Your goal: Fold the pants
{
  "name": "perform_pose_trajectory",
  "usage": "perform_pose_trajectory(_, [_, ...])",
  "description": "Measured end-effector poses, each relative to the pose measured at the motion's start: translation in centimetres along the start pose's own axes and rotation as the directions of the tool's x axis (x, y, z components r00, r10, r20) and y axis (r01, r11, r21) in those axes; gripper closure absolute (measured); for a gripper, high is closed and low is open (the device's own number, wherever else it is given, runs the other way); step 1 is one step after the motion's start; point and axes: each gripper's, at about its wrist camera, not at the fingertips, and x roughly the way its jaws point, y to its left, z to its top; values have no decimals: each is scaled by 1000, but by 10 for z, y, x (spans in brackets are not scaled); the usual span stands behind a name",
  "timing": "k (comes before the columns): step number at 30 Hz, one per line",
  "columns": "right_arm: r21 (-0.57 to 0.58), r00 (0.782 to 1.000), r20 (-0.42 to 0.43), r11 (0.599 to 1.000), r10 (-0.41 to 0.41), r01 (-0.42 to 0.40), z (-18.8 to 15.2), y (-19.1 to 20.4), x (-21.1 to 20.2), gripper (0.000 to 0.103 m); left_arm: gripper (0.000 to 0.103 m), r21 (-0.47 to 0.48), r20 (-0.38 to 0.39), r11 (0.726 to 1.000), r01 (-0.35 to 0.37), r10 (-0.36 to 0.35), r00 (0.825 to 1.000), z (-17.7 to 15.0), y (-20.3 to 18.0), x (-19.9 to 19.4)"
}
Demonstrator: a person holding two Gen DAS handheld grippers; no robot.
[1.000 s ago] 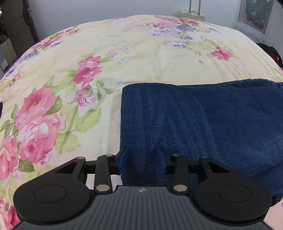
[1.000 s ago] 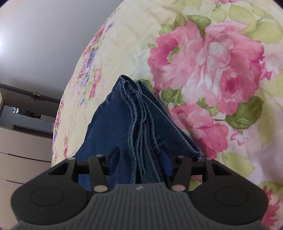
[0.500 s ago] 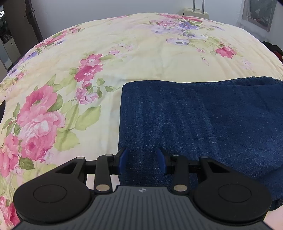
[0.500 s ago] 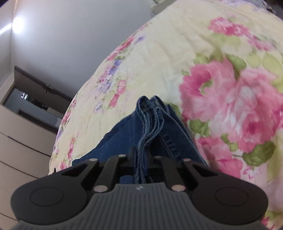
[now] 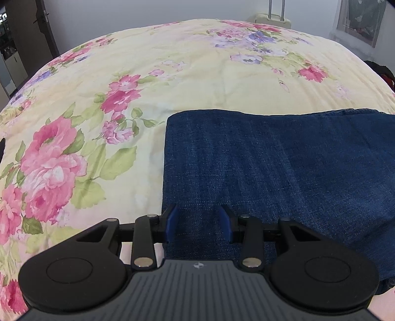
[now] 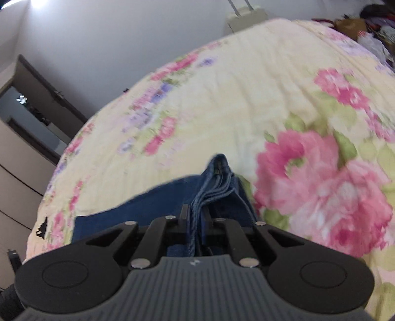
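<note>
Dark blue denim pants [image 5: 284,160] lie folded flat on a floral bedspread [image 5: 197,74], their straight left edge near the middle of the left wrist view. My left gripper [image 5: 198,223] hovers over the near left corner of the pants. Its blue pads [image 5: 171,222] stand apart, with flat denim showing between them, unpinched. In the right wrist view, my right gripper [image 6: 196,217] is shut on a bunch of stacked seamed edges of the pants [image 6: 217,182], which rise from the bedspread [image 6: 222,111]. That view is blurred by motion.
A pale suitcase [image 5: 271,18] stands beyond the bed's far edge, also seen as the suitcase [image 6: 246,18]. A dark door [image 5: 42,29] is at the far left. Beige drawers [image 6: 14,172] stand left of the bed. Piled belongings [image 6: 370,27] lie at the far right.
My right gripper's jaws closed on the layered denim edges, then rose and rolled, lifting the fabric. The left gripper and the flat part of the pants stayed put.
</note>
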Motion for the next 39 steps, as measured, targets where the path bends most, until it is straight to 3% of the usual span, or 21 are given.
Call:
perform_pose_trajectory(5, [70, 998, -21, 996, -52, 53, -17, -34, 25, 102, 58, -13, 5, 1000, -19, 19, 1000, -1, 7, -9])
perform_pose_trajectory(8, [-12, 965, -6, 965, -261, 261, -25, -29, 26, 96, 58, -60, 38, 998, 6, -4, 999, -5, 21, -24])
perform_pose_trajectory(12, [55, 973, 95, 977, -211, 206, -39, -29, -14, 96, 58, -63, 78, 997, 35, -30, 997, -11, 32, -41])
perform_pose_trajectory(15, [34, 961, 214, 985, -174, 171, -58, 0, -50, 96, 58, -69, 96, 995, 69, -62, 993, -15, 34, -48])
perform_pose_trajectory(19, [27, 958, 273, 996, -91, 87, -91, 38, -60, 95, 58, -67, 96, 994, 84, -77, 992, -21, 32, -50])
perform_pose_trajectory(23, [138, 947, 266, 979, -182, 150, -131, 45, -33, 96, 58, 4, 81, 997, 76, -76, 994, -25, 33, -55])
perform_pose_trajectory(24, [160, 940, 258, 970, -222, 185, -139, 41, -24, 103, 58, 33, 70, 997, 74, -77, 995, -26, 33, -56])
perform_pose_trajectory(26, [189, 927, 239, 950, -289, 247, -150, 29, -6, 103, 58, 108, 59, 992, 66, -73, 996, -30, 33, -59])
perform_pose_trajectory(30, [229, 937, 227, 950, -266, 215, -154, 9, 6, 103, 53, 220, 30, 970, 105, -115, 993, -42, 30, -62])
perform_pose_trajectory(34, [176, 920, 250, 949, -301, 263, -159, 18, 9, 103, 53, 137, 104, 987, 84, -99, 990, -39, 30, -63])
perform_pose_trajectory(37, [156, 914, 258, 948, -312, 279, -160, 20, 12, 103, 57, 28, 83, 987, 158, -159, 984, -25, 29, -47])
perform_pose_trajectory(39, [156, 915, 259, 948, -309, 276, -160, 19, 11, 103, 74, 62, 14, 986, 155, -156, 988, -25, 17, -30])
